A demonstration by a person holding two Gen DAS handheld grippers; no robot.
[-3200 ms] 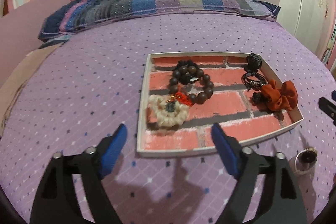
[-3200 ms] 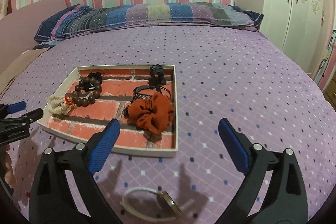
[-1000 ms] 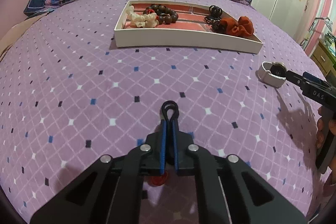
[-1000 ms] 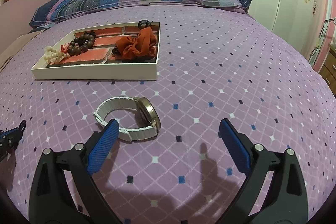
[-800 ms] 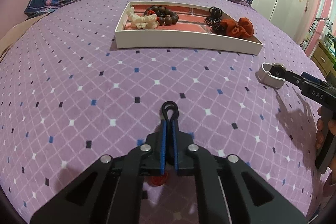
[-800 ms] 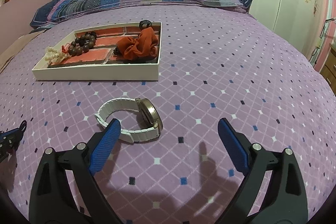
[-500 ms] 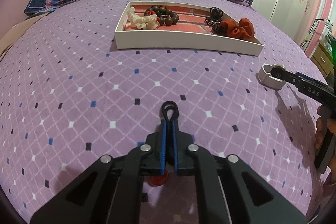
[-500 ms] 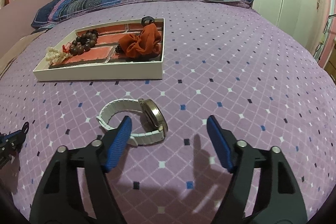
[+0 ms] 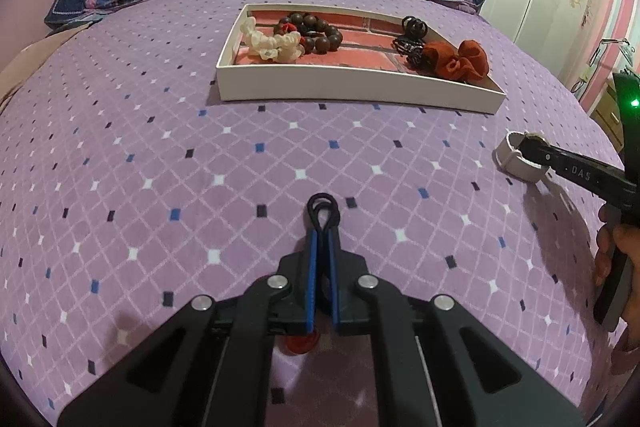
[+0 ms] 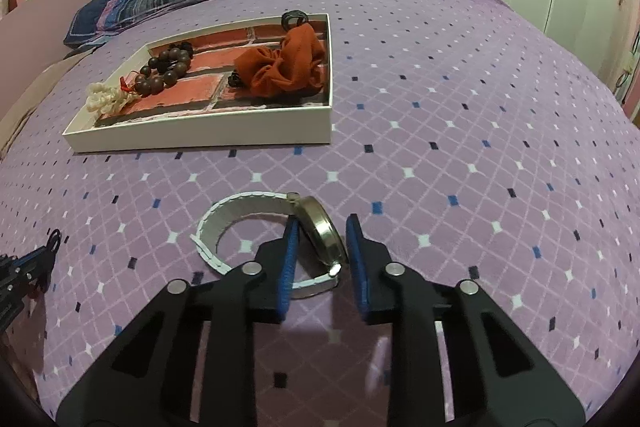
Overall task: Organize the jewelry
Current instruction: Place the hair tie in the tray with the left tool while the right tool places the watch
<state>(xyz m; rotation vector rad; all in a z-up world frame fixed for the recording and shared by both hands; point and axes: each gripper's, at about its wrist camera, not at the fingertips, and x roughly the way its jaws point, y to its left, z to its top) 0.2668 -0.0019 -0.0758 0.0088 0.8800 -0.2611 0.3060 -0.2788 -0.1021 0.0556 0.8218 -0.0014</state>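
**Watch between right fingers, tie in left**

Right gripper [image 10: 320, 235]: fingers narrowed astride the watch [image 10: 316, 233] case, not yet clamped; white strap loops left on the bed [image 10: 460, 131].
Left gripper [image 9: 323, 239]: clamped on black hair tie [image 9: 322, 211].
Tray [image 10: 200, 137]: farther ahead.

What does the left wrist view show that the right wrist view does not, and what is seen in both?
Only the left wrist view shows the person's hand and a red bead under the left hand-held gripper, which is shut on a black hair tie.

Only the right wrist view shows the watch's metal case between the right hand-held gripper's fingers, a gap visible on the right.

Both show the white tray, orange scrunchie and white watch band.
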